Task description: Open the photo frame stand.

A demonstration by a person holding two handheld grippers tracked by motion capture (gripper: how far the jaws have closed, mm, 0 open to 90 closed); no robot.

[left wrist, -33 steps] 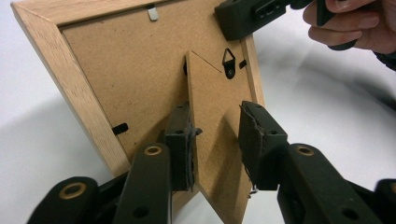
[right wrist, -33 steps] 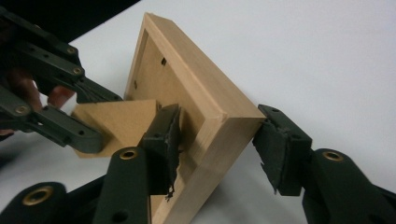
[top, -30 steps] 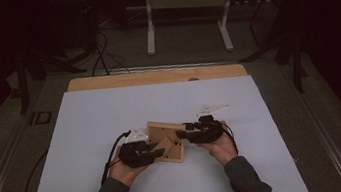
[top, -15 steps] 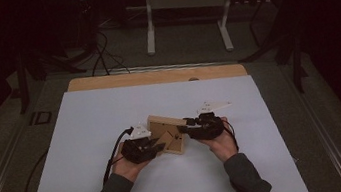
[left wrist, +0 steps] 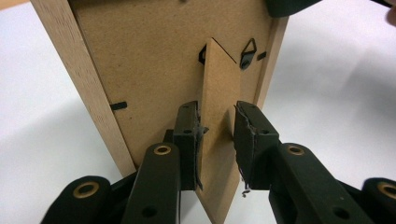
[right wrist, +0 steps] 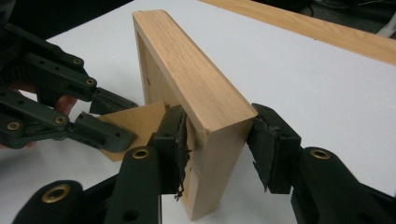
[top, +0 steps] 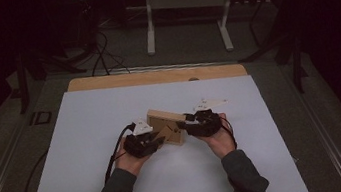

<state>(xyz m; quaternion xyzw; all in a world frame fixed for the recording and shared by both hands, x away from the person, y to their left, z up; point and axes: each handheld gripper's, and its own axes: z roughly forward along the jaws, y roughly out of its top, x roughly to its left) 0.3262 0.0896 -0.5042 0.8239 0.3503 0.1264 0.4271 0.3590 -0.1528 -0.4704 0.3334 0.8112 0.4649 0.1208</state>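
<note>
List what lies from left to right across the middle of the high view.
Left gripper → wooden frame → right gripper, all over the white table.

Frame: you see pale, light-grained wood.
Backing board: speckled brown fibreboard, with black clips.
Stand flap: the same brown.
Your grippers: black, brass-coloured rivets.
Table sheet: plain white; tan wood strip along upper edge.
</note>
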